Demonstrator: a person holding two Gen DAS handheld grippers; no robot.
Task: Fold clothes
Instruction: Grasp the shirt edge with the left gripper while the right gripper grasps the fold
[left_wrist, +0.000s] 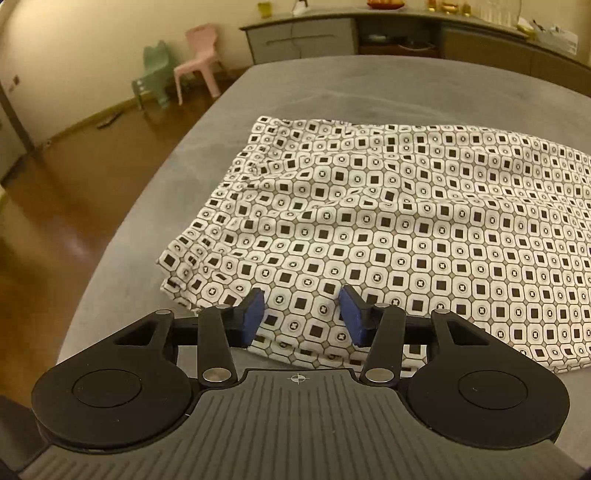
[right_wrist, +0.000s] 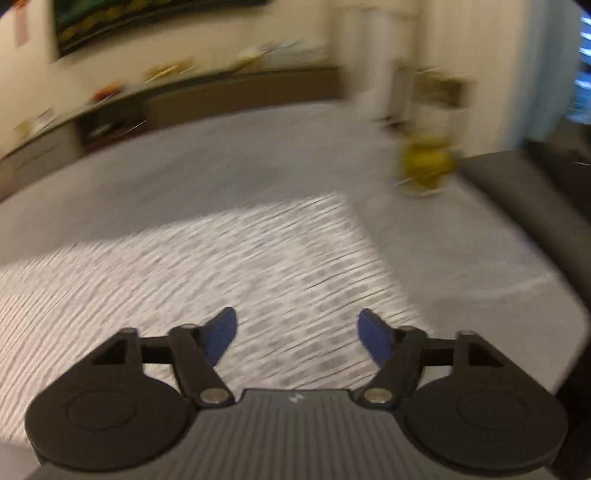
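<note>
While both grippers hang over the near part of a grey bed (left_wrist: 332, 85), neither has hold of anything. Nearest in the left wrist view, the left gripper (left_wrist: 302, 314) stands partly open, its blue pads (left_wrist: 253, 317) apart above the near edge of a folded patterned cloth (left_wrist: 388, 229), with only the cloth's surface showing through the gap and no fabric pinched. That cloth, white with black squares and small rings, lies flat in layers, its near left corner just ahead of the left finger and the rest running off toward the right edge of the bed.

Seen from the right wrist, everything is smeared by motion. Its right gripper (right_wrist: 297, 338) is spread wide, blue pads (right_wrist: 373, 338) well apart and empty, over the same cloth (right_wrist: 207, 266), whose far right corner points toward the bed's far side.

Farther off, beyond the bed's left edge, a pink chair (left_wrist: 197, 59) and a green chair (left_wrist: 153, 74) stand on the wooden floor (left_wrist: 66, 192), and a long sideboard (left_wrist: 303, 38) runs along the far wall.
</note>
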